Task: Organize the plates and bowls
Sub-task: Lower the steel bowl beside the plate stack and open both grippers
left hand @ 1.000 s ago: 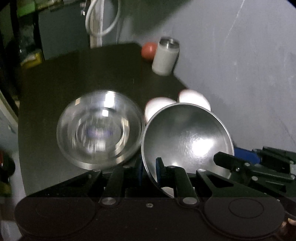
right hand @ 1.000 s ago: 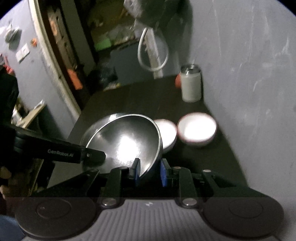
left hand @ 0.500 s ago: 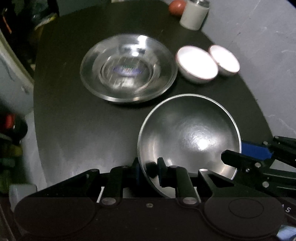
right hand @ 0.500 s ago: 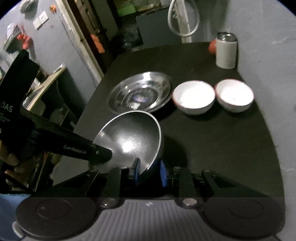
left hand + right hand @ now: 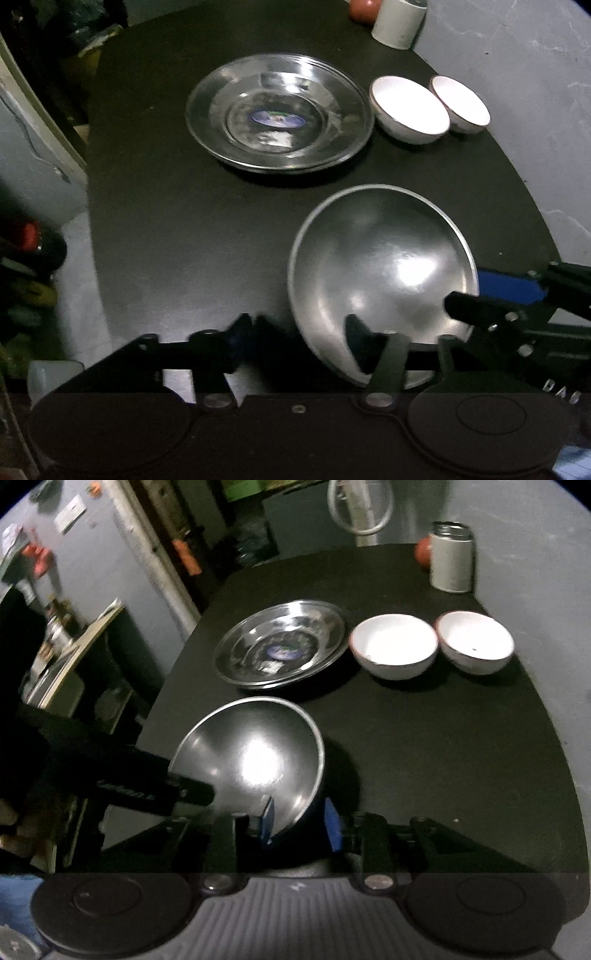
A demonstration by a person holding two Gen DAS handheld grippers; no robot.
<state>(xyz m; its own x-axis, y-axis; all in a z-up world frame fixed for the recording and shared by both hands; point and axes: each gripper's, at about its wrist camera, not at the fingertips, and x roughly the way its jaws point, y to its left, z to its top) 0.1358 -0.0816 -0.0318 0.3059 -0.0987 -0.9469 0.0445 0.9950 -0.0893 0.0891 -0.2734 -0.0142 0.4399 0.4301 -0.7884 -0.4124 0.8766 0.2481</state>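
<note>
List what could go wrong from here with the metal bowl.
1. The left gripper has opened, so the tilted metal bowl hangs only from the right gripper pinching its rim; it may swivel or slip onto the table.
2. The shiny plate lies just beyond; a dropped bowl could clang into it.
3. The two white bowls sit rim to rim, so a wide swing might knock them.

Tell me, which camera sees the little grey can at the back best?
The right wrist view: the grey can shows whole, metal lid included. The left wrist view cuts its top off at the picture's edge.
</note>
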